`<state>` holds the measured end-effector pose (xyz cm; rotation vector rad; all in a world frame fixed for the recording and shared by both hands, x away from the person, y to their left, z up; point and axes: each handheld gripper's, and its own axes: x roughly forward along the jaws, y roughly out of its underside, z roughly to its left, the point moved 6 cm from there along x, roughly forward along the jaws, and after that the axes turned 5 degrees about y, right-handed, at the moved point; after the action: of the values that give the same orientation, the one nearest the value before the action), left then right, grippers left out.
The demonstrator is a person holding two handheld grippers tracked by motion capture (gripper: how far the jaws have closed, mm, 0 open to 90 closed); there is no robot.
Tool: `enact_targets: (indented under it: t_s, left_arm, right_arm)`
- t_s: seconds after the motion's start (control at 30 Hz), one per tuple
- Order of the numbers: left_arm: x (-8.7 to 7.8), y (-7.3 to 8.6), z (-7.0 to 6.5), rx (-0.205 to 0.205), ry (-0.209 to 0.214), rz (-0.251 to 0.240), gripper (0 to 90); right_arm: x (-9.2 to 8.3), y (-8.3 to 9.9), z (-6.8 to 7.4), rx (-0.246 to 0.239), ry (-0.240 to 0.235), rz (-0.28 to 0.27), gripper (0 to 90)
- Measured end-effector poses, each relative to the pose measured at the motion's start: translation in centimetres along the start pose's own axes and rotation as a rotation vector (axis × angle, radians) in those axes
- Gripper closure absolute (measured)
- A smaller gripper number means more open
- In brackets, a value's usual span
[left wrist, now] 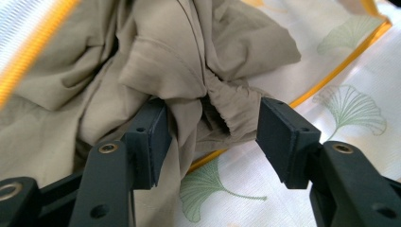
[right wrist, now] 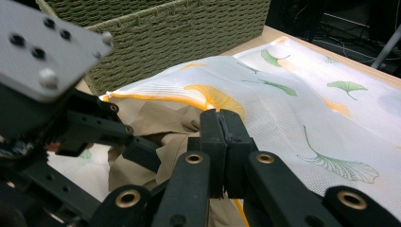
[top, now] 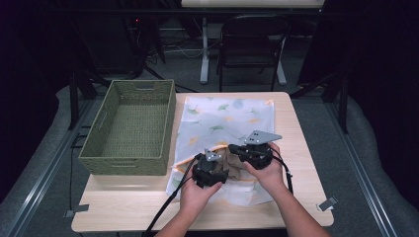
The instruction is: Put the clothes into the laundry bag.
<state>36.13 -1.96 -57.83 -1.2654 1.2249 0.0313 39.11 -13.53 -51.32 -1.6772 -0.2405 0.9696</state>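
Left gripper: jaws apart, bunched fold of the khaki garment between them. One pad touches the fabric, the other stands clear, so no clamp.

Right gripper: jaws together. Pads look pressed flat on each other; can't tell if a thin layer of cloth is pinched at the tips. The garment lies crumpled just beneath and behind them.

Garment sits at the near end of the white mesh bag printed with ginkgo leaves and trimmed in orange, apparently partly tucked under its edge. The bag is spread flat on the wooden table. Green woven basket just beside the bag, on the left, nothing in it as far as the high view shows.

Risks, my read:
- left closes on the gathered seam only, so the fold slips out on the pull
- left pad catches the mesh along with the garment, so the bag drags or bunches
- right has nothing pinned, so the bag shifts towards the basket when the left pulls

No brand, label or legible writing anywhere.
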Motion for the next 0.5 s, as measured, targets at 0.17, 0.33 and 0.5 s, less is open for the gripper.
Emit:
enact_targets:
  t_s: [0.17,0.33,0.5]
  left_arm:
    - [0.9,0.5,0.0,0.006,-0.014,0.034,55.0]
    - [1.2,0.6,0.1,-0.007,-0.015,0.031,65.7]
    - [1.2,0.5,0.1,0.004,-0.033,0.011,76.1]
  right_arm:
    - [0.1,0.0,0.1,0.001,0.0,0.001,89.5]
    - [0.1,0.1,0.1,-0.002,0.001,0.003,89.5]
    - [0.1,0.1,0.1,-0.004,0.002,0.006,89.5]
